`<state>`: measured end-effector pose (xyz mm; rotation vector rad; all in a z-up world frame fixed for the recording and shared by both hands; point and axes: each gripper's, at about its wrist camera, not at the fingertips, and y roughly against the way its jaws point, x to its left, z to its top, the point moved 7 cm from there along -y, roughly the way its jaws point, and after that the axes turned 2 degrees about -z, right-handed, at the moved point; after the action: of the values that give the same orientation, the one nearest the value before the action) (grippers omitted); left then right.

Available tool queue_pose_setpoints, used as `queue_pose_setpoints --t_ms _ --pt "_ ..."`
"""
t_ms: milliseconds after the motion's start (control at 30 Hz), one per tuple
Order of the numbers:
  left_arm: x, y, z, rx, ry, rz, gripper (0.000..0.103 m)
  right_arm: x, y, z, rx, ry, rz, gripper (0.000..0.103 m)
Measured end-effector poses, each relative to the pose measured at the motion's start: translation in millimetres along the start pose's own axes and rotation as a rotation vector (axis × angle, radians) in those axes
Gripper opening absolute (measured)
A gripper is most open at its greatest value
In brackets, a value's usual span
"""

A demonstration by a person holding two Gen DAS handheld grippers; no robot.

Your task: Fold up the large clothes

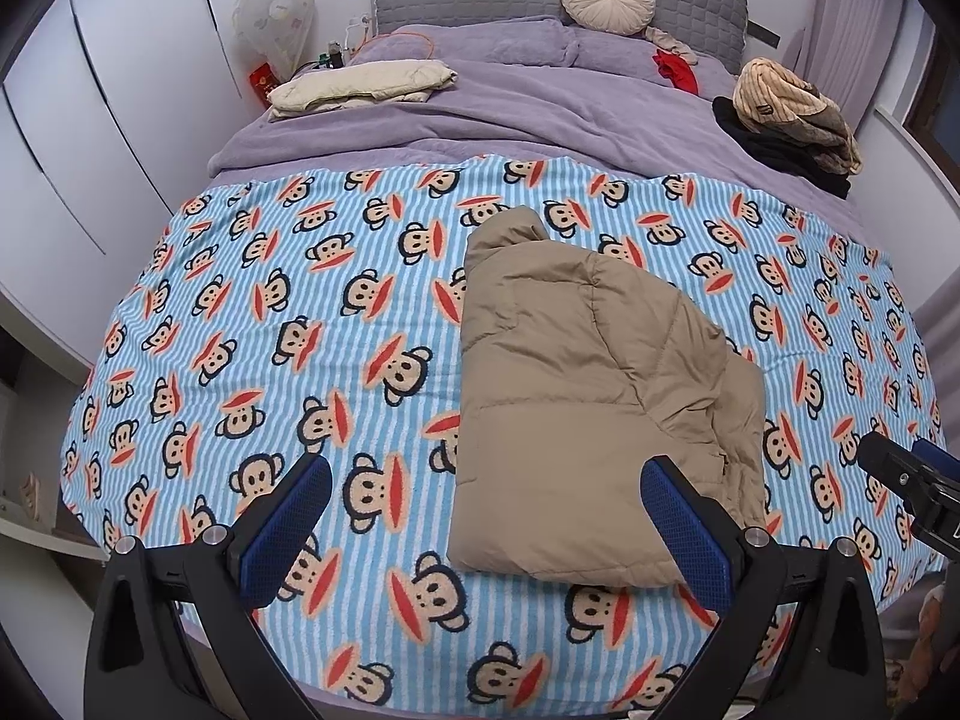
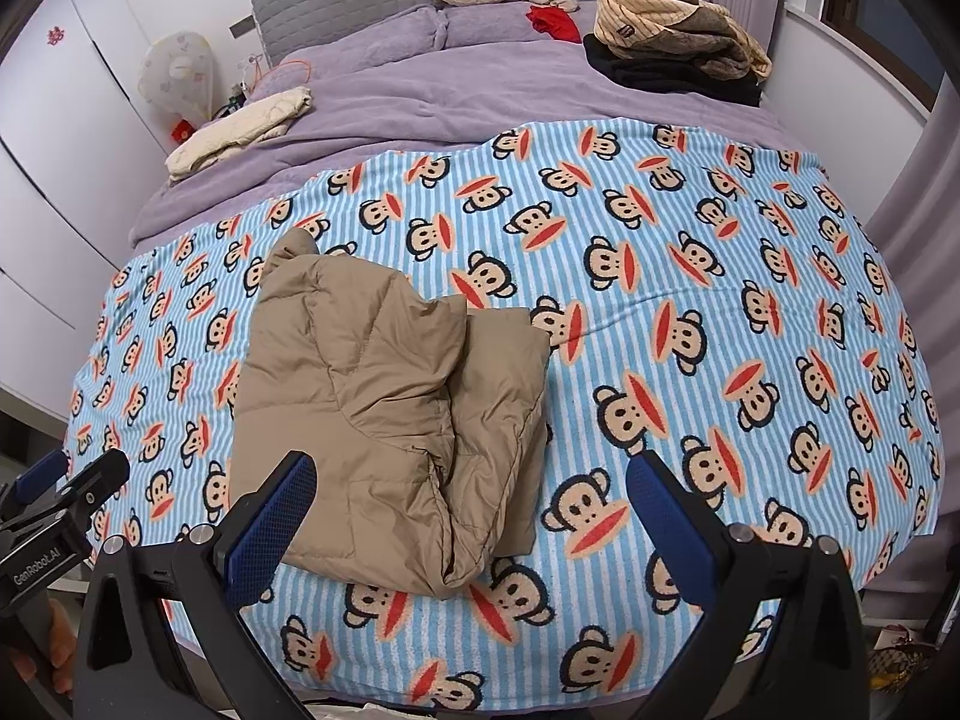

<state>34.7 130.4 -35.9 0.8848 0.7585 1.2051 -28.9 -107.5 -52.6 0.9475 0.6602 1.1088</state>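
A tan padded jacket (image 1: 582, 396) lies folded into a compact bundle on the blue striped monkey-print blanket (image 1: 300, 312); it also shows in the right wrist view (image 2: 384, 408). My left gripper (image 1: 486, 492) is open and empty, held above the near edge of the bed, its right finger over the jacket's near corner. My right gripper (image 2: 471, 492) is open and empty, its left finger over the jacket's near edge. The right gripper's tip shows at the right of the left wrist view (image 1: 906, 474), and the left gripper shows at the left of the right wrist view (image 2: 60, 498).
The blanket (image 2: 690, 300) covers the near half of a purple bed (image 1: 480, 102). A cream folded garment (image 1: 360, 84) lies far left. A pile of striped and black clothes (image 1: 786, 114) sits far right. White wardrobes (image 1: 90, 120) stand to the left.
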Motion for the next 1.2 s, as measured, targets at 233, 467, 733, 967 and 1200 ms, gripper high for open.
queue_pose_setpoints --t_ms 233,467,733,967,1200 --pt "-0.8 -1.2 -0.4 0.003 0.002 0.001 0.103 -1.1 -0.7 -0.3 0.0 -0.004 -0.001 0.103" --pt "-0.7 -1.5 0.1 0.004 0.002 0.002 0.103 0.3 -1.1 -2.1 0.002 -0.004 -0.002 0.103" --pt "-0.7 -1.7 0.4 0.005 0.001 0.002 0.103 0.6 -0.9 -1.0 0.003 -0.004 -0.001 0.103" --pt "-1.4 -1.9 -0.4 0.005 0.002 0.001 0.103 1.1 -1.0 -2.6 0.005 -0.006 -0.001 0.103" --pt "-1.0 -1.6 -0.1 0.005 0.001 0.001 0.103 0.5 -0.7 -2.2 0.006 -0.005 0.0 0.103"
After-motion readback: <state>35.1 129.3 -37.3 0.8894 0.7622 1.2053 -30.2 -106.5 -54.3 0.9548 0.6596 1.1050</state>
